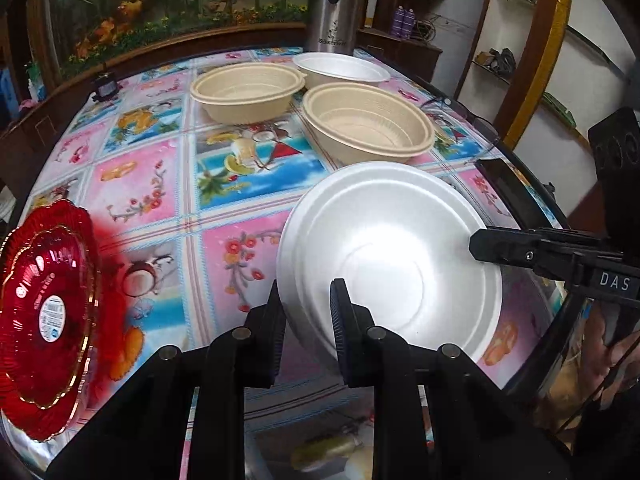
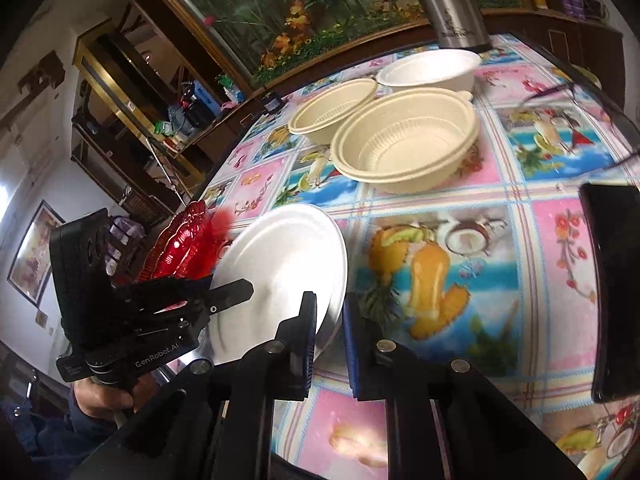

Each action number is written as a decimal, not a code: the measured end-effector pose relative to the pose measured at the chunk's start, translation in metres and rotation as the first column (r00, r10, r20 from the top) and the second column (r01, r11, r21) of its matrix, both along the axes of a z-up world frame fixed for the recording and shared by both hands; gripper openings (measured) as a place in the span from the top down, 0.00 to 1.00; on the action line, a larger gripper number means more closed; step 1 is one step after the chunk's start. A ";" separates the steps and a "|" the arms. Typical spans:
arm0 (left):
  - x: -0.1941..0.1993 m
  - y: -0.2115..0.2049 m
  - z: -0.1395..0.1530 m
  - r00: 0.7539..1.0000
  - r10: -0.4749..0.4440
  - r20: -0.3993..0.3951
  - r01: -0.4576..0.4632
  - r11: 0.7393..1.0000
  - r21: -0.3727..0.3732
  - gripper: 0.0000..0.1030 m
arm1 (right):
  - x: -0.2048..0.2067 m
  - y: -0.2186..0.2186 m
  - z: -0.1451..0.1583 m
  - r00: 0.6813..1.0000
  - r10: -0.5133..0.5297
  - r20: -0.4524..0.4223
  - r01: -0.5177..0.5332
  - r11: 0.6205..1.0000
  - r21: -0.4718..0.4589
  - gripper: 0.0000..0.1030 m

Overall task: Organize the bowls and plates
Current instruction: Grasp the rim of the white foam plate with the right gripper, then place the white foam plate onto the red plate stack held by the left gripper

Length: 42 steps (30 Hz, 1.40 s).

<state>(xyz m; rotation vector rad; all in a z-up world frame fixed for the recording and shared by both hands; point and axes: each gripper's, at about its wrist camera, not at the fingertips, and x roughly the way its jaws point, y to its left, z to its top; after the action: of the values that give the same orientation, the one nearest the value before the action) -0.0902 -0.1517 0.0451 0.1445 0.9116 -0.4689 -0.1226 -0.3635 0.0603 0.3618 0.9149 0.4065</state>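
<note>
Left wrist view: left gripper [image 1: 306, 312] pinches the near rim of the white foam plate [image 1: 392, 256]; right gripper [image 1: 476, 246] pinches the opposite rim. Plate spans between both claws, tilted; beige bowls [image 1: 368, 128] lie ahead, beyond its far edge.

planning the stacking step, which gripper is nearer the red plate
Left. The left gripper grips the white plate's near rim right beside the red plate; the right gripper grips the rim on the far side.
</note>
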 end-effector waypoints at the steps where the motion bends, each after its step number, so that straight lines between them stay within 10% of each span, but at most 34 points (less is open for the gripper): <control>1: 0.001 0.002 0.001 1.000 0.009 0.011 -0.009 1.000 0.004 0.82 | 0.002 0.004 0.001 1.000 0.005 0.005 -0.005 1.000 -0.009 0.86; 42: 0.001 0.089 0.032 0.961 0.223 0.167 -0.219 0.975 -0.041 0.82 | 0.030 0.106 0.037 0.984 0.159 0.084 -0.149 0.982 -0.120 0.84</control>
<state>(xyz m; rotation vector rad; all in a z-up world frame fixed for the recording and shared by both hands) -0.0889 -0.0627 0.0767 0.0601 0.7438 -0.2543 -0.0929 -0.2572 0.0974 0.1671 0.8729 0.5073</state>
